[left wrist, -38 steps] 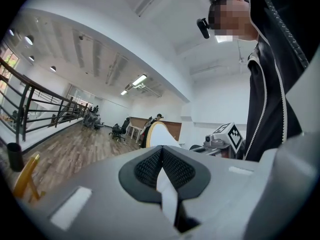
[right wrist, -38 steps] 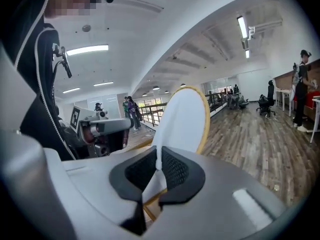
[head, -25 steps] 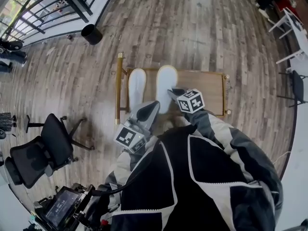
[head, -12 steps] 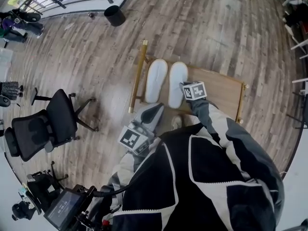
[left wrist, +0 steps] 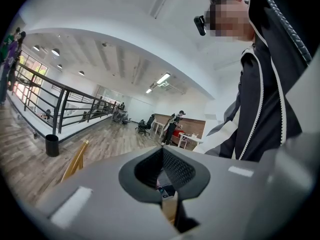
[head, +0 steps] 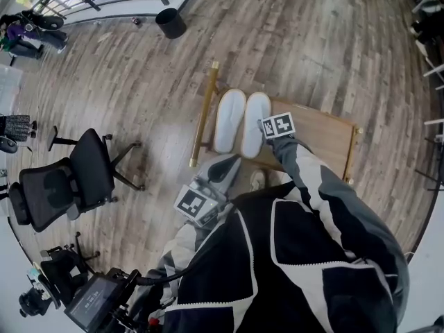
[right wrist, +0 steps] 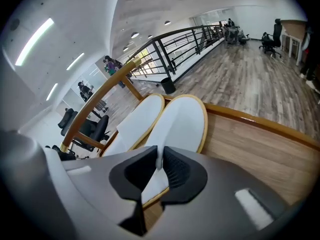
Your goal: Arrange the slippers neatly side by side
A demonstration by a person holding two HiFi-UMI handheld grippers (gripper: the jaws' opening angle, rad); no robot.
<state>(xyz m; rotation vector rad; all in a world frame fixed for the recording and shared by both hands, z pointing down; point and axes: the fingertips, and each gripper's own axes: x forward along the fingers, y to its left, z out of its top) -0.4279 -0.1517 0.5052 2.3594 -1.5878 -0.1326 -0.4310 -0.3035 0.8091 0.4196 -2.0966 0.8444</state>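
Lying side by side on a low brass-railed wooden rack (head: 319, 134), two white tan-edged cloth slippers (head: 229, 120), likely light and floppy; right hand-held gripper (right wrist: 159, 160) pinches the right slipper (right wrist: 185, 119) by its upper, a sound hold; left hand-held gripper (left wrist: 163, 154) closed, empty.

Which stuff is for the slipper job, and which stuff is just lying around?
For the job: left white fabric slipper, right white fabric slipper, right gripper pinching it, brown wooden rack under them.
Just around: black office chair, round black bin.
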